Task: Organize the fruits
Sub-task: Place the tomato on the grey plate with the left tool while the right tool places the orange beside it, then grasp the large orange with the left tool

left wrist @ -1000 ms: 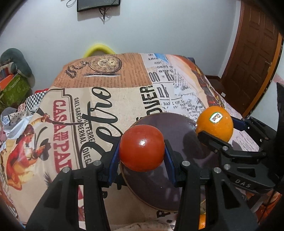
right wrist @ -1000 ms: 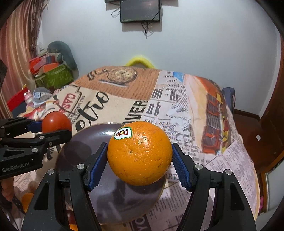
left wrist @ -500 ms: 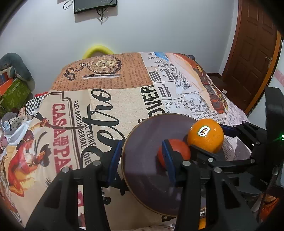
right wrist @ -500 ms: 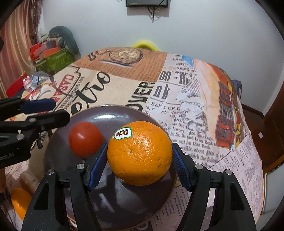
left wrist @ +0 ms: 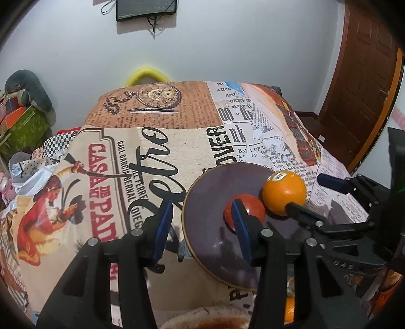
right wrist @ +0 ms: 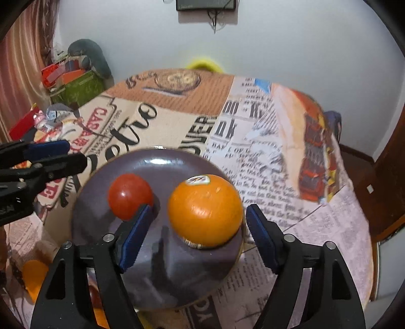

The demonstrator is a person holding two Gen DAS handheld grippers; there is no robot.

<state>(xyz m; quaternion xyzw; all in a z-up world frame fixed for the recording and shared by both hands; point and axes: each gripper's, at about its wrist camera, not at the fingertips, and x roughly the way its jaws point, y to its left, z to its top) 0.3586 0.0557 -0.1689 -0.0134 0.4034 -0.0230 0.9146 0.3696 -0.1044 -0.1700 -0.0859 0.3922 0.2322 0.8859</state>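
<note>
A dark round plate lies on the printed tablecloth. A red tomato and an orange with a sticker rest on it side by side. My left gripper is open and empty, over the plate's left edge; it also shows at the left of the right wrist view. My right gripper is open, its pads standing apart from the orange on both sides; it also shows in the left wrist view.
More orange fruit lies below the table's near edge. Boxes and clutter sit at the left. A brown door is at the right. A screen hangs on the back wall.
Both grippers opened. The tomato dropped from the left gripper onto the plate, then the orange was let go beside it. Both grippers have pulled back and up.
</note>
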